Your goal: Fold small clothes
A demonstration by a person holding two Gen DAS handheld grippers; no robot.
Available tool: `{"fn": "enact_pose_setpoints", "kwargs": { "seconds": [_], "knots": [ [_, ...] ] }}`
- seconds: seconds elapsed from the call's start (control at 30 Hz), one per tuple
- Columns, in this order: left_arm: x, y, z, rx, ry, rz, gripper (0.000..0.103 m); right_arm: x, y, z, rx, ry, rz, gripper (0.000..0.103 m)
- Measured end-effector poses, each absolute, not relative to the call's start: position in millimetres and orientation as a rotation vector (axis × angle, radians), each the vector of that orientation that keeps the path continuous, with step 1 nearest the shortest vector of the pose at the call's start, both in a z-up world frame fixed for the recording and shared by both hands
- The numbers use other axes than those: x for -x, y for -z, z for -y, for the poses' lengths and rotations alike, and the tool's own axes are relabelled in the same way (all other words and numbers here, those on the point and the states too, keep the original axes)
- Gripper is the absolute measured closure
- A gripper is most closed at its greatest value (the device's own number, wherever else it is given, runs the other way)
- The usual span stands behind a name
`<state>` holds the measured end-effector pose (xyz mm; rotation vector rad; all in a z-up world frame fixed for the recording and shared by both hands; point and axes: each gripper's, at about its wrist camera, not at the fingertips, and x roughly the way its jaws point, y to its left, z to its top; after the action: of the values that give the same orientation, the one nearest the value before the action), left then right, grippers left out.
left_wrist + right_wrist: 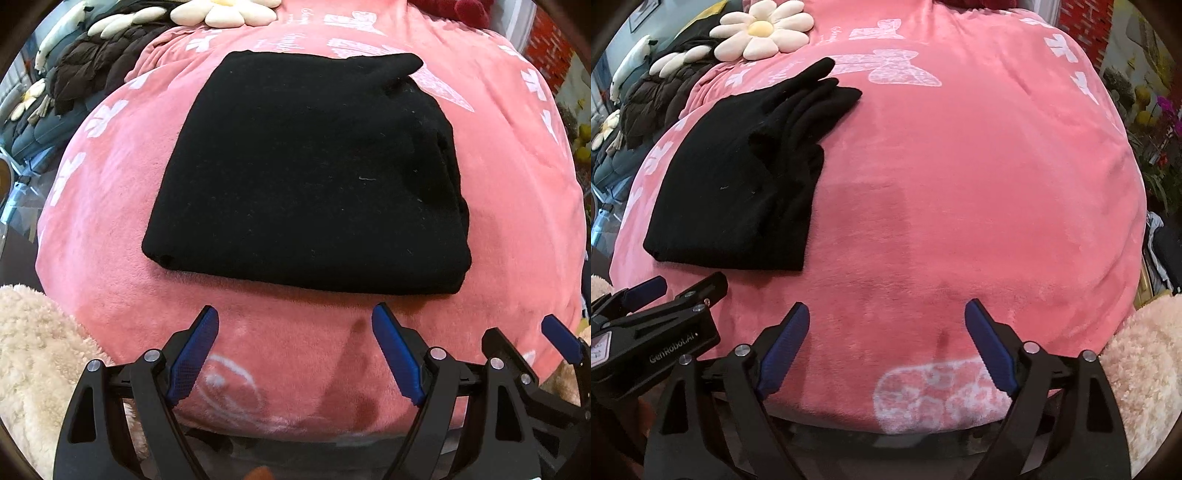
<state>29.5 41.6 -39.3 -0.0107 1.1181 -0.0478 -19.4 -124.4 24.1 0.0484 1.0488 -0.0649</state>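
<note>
My left tool [295, 354] and right tool [886, 350] both stand spread, empty. The black garment [306, 177] lies folded on the pink blanket [517, 192]; I judge this piece done, perhaps only tidying left.

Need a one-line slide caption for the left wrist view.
Folded black garment lies on the pink blanket; open left hand-held gripper just short of its near edge.
</note>
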Motion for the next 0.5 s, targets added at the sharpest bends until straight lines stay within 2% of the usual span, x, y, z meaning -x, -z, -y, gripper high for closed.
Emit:
{"fn": "enact_pose_setpoints", "kwargs": {
  "seconds": [0.5],
  "knots": [
    [-27.8, 39.8, -39.7, -0.022, 0.067, -1.134, 0.019, 14.3, -22.6, 137.4, -0.064, 0.083, -1.060, 0.017]
  ]
}}
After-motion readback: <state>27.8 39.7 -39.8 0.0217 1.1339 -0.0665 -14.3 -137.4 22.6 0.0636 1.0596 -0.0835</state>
